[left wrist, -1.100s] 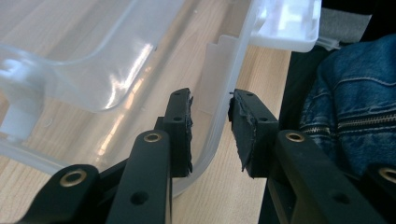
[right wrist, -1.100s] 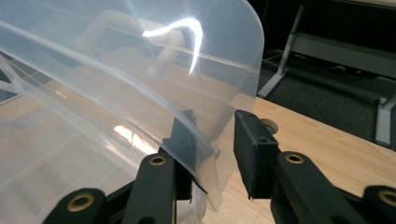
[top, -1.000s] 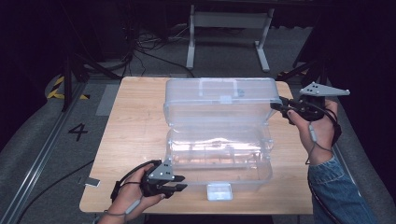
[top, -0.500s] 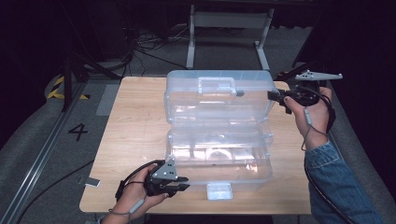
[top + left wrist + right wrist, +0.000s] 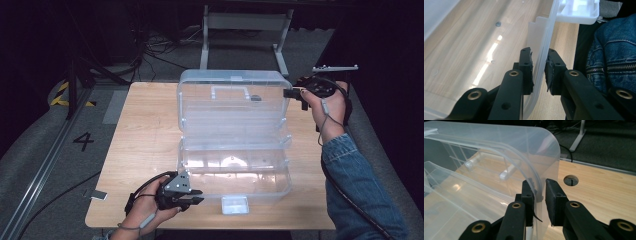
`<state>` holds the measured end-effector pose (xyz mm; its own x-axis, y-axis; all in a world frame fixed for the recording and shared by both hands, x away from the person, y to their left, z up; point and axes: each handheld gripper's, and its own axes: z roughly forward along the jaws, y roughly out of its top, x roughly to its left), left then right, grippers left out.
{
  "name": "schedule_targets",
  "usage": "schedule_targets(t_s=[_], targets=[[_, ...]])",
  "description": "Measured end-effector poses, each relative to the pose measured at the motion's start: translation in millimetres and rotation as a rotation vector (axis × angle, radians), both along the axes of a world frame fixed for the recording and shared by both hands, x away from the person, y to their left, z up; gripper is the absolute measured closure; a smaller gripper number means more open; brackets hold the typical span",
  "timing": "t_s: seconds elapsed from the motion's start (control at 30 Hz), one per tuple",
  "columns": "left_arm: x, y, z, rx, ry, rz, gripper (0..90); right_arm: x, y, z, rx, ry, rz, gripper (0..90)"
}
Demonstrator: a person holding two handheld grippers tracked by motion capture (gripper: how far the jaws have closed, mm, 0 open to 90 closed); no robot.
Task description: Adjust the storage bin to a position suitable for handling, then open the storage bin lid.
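A clear plastic box (image 5: 235, 172) sits on the wooden table (image 5: 145, 140) with its hinged lid (image 5: 232, 112) tilted up behind it. A handle (image 5: 230, 91) shows on the lid. My left gripper (image 5: 196, 199) is at the box's front left corner. In the left gripper view my left gripper (image 5: 539, 67) is shut on the box's front wall (image 5: 543, 47). My right gripper (image 5: 291, 93) holds the lid's right edge. In the right gripper view the jaws of my right gripper (image 5: 539, 192) have just been closing, with the lid's curved rim (image 5: 549, 152) between the pads.
A white latch flap (image 5: 235, 205) hangs at the box's front. A round cable hole (image 5: 570, 180) lies in the table beside the lid. A metal stand (image 5: 245, 22) is on the floor behind the table. A person's denim sleeve (image 5: 360, 190) reaches in along the right side.
The right hand has moved left and away with the lid's edge, and the lid has swung up from leaning back to nearly upright. The left gripper has stayed put.
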<state>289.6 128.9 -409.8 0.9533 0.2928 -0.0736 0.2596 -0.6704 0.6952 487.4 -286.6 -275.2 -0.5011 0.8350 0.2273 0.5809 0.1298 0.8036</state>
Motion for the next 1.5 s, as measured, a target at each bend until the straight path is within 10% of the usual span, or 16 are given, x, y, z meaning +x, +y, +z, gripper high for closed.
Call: schedule_targets(t_s=[0.47, 1.5], targets=[[0.7, -0.7, -0.4, 0.0, 0.009, -0.002, 77.7, 40.9, 3.7, -8.8, 0.039, 0.137, -0.027, 81.0], [3.3, -3.7, -2.4, 0.005, 0.015, -0.013, 77.5, 87.5, 7.8, -48.7, 0.051, 0.269, -0.084, 80.9]])
